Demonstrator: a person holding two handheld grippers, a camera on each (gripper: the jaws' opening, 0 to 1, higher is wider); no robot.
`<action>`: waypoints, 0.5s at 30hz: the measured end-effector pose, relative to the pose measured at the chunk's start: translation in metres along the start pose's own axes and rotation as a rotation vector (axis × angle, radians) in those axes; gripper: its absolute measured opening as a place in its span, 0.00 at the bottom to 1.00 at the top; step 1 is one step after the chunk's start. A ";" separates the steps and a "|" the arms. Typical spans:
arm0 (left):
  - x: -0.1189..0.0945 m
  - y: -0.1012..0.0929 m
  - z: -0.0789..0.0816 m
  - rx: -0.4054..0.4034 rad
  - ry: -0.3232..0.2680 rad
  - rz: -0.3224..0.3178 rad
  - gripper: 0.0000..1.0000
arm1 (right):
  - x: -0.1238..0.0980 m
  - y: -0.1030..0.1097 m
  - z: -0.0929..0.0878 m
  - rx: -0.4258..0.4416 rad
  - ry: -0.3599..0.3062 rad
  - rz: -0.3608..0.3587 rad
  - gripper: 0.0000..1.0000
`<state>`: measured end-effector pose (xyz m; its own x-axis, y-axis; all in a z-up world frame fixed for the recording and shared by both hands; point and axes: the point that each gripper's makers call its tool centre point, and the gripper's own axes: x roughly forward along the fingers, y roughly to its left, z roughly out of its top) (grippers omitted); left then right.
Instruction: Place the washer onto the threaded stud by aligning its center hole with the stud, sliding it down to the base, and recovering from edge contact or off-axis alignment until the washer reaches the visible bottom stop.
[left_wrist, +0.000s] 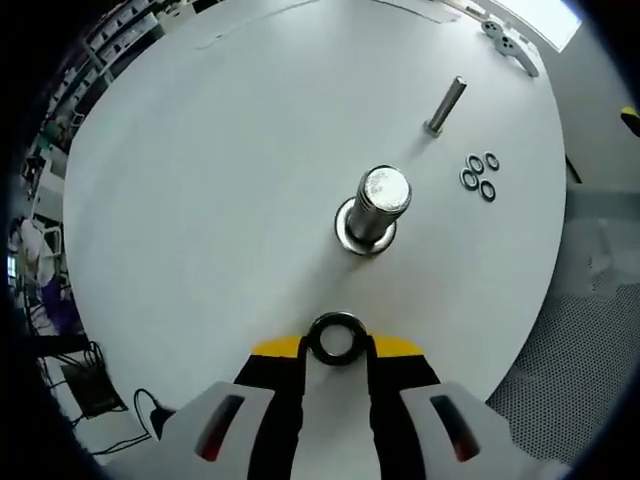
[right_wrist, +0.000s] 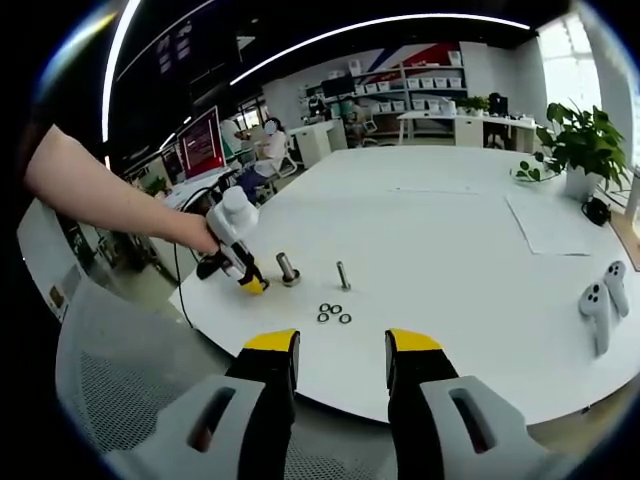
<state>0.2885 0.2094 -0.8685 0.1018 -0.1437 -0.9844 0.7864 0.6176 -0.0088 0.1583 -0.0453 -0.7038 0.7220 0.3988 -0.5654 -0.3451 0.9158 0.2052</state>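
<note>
While left fingers pinch a washer, right fingers gape over the white table.

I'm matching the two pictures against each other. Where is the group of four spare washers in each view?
Left gripper view: spare washers right of centre, beyond the large stud.
Right gripper view: the same cluster lies just left of centre, near the table's front edge.
Shared landmark: the slim bolt standing right beside the cluster.

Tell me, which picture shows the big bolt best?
The left gripper view: the bolt stands upright on the table, large and seen from above, just beyond the held washer. In the right gripper view it is tiny, beside the left gripper.
</note>
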 end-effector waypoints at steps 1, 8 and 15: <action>0.000 0.000 0.000 -0.003 -0.003 0.002 0.22 | 0.000 0.000 0.000 0.000 0.000 0.000 0.37; 0.000 -0.001 0.001 -0.038 -0.017 0.007 0.22 | 0.000 0.000 0.000 -0.003 0.003 0.000 0.37; 0.000 0.000 0.002 -0.034 0.000 0.020 0.21 | 0.000 0.000 -0.001 -0.008 0.008 0.001 0.37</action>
<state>0.2892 0.2081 -0.8681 0.1169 -0.1308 -0.9845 0.7631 0.6463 0.0047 0.1579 -0.0448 -0.7047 0.7167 0.3990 -0.5720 -0.3504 0.9152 0.1993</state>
